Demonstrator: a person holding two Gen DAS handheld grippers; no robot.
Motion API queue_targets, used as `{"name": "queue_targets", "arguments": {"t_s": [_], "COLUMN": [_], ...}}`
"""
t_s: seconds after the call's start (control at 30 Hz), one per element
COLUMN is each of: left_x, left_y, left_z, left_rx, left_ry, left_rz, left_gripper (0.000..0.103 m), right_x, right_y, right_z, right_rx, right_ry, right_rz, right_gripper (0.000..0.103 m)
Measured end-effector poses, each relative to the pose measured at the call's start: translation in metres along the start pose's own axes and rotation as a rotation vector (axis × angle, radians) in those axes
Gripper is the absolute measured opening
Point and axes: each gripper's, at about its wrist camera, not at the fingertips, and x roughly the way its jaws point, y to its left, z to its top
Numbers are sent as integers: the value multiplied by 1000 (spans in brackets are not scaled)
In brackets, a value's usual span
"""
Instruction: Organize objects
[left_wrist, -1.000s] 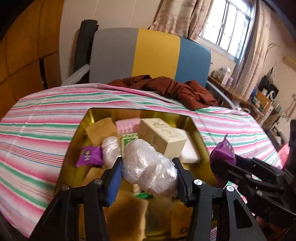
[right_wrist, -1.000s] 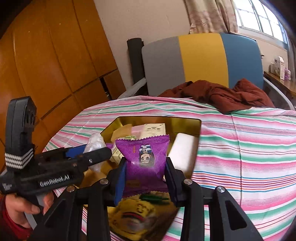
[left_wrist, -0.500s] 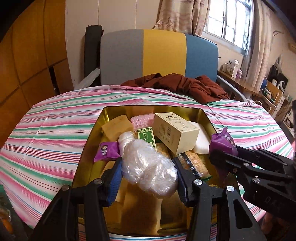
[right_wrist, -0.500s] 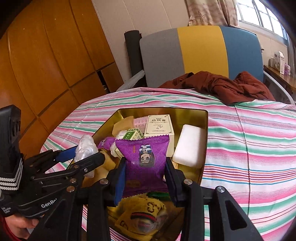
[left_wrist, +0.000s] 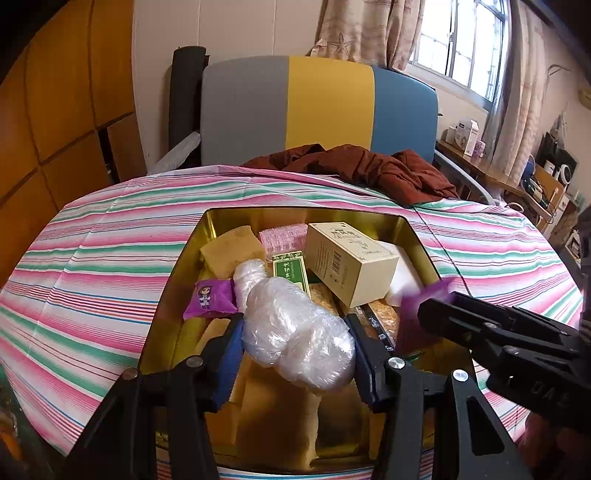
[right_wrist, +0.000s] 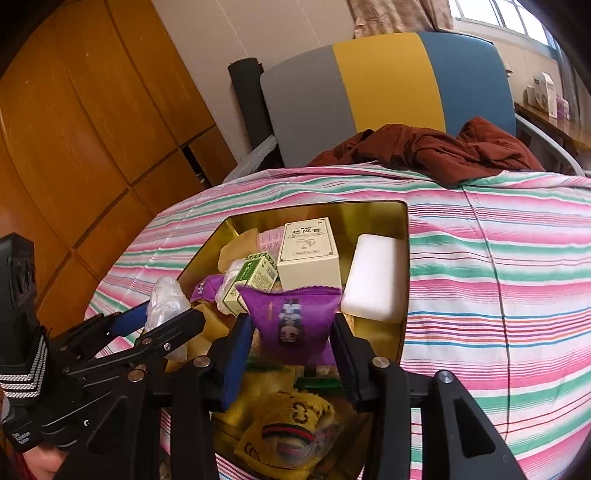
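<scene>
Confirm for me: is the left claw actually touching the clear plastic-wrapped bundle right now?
Touching. The left wrist view shows the left claw with both fingers pressed against the sides of the plastic-wrapped bundle, holding it above the gold tin.

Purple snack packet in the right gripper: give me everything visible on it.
The purple snack packet is a glossy pillow-style pouch with a zigzag-crimped top edge and a small cartoon figure printed at its centre. It stands upright and looks puffed, unopened. The right gripper is shut on it, pads pressing its left and right sides, holding it above the near part of the gold tin. From the left wrist view it shows only as a purple blur. A second, smaller purple packet lies in the tin.
</scene>
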Motion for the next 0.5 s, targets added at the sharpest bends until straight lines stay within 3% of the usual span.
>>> {"name": "queue_targets", "arguments": {"t_s": [0.13, 0.2, 0.43, 0.5], "left_x": [-3, -3, 0, -2], "left_y": [1, 0, -2, 1], "left_z": [3, 5, 4, 4], "left_rx": [-9, -6, -14, -39], "left_ry": [-12, -18, 4, 1], "left_rz": [3, 9, -5, -30], "left_gripper": [53, 57, 60, 75], "right_x": [-5, -11, -16, -14], "right_y": [3, 7, -6, -12], "right_z": [1, 2, 2, 1], "right_rx": [-17, -37, 32, 56], "right_ry": [-17, -49, -60, -53], "right_rz": [42, 4, 5, -5], "right_gripper": [45, 48, 48, 48]}}
